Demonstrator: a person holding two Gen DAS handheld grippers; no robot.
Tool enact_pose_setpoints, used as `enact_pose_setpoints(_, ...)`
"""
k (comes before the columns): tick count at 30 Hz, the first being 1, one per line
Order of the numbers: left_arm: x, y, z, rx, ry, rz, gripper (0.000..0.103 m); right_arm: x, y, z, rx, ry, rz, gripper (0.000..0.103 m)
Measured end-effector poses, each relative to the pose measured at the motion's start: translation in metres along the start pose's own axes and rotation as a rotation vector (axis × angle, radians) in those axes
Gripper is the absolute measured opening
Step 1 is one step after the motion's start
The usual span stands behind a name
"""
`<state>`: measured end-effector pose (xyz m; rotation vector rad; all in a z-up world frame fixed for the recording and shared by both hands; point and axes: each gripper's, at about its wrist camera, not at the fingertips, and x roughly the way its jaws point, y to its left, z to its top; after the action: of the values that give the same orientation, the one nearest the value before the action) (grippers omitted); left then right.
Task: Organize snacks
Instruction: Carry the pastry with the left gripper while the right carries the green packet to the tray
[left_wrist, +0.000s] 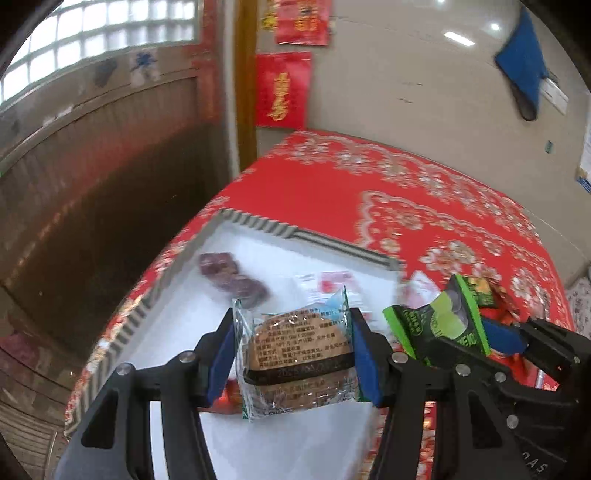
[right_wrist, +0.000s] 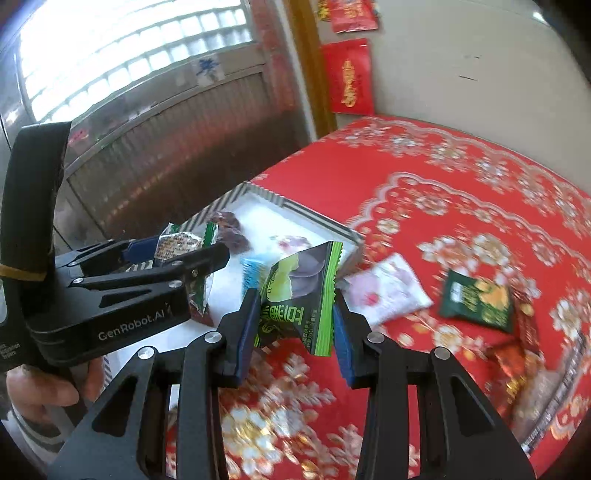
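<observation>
Progress: partly done. Some snacks are already boxed, two are in hand, and at least four lie loose on the red floral tablecloth.

Container: shallow rectangular box with a white floor and grey-and-white striped rim, set near the table's left edge.
- Contents, item 1: dark purple-brown wrapped snack, two lumps in clear film, on the box floor toward the far left corner.
- Contents, item 2: pale packet with red and pink print, near the box's right wall; blurred, kind not readable.

In hand, left gripper: jaws clamped on a clear-film packet with teal crimped ends holding a round brown biscuit, pads pressing both sides. It hangs above the box floor, not yet released.

In hand, right gripper: jaws narrowed onto a bright green and black sachet with a purple picture, held over the tablecloth just beside the box's right wall, outside it.

Still on the cloth, right of the box:
- white packet with pink print, near the box corner
- dark green packet with yellow print
- red-brown packets beyond it, blurred, count unclear

Remaining, by judgement: drop both held packets in, then fetch the loose ones
</observation>
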<state>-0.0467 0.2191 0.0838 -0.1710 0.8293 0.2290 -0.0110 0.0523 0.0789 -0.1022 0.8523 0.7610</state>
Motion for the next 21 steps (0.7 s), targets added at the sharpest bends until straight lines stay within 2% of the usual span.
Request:
enact_pose_setpoints(9, 0.021, 0.054, -0.005, -0.079, 0.035, 0.059, 0.060, 0.047, 0.035, 0.015, -0.055, 0.056, 0.038, 0.036)
enact_pose_setpoints(21, 0.039, 0.071, -0.009, -0.110, 0.061, 0.091, 0.060, 0.078, 0.055, 0.018, -0.091, 0.107, 0.048, 0.036)
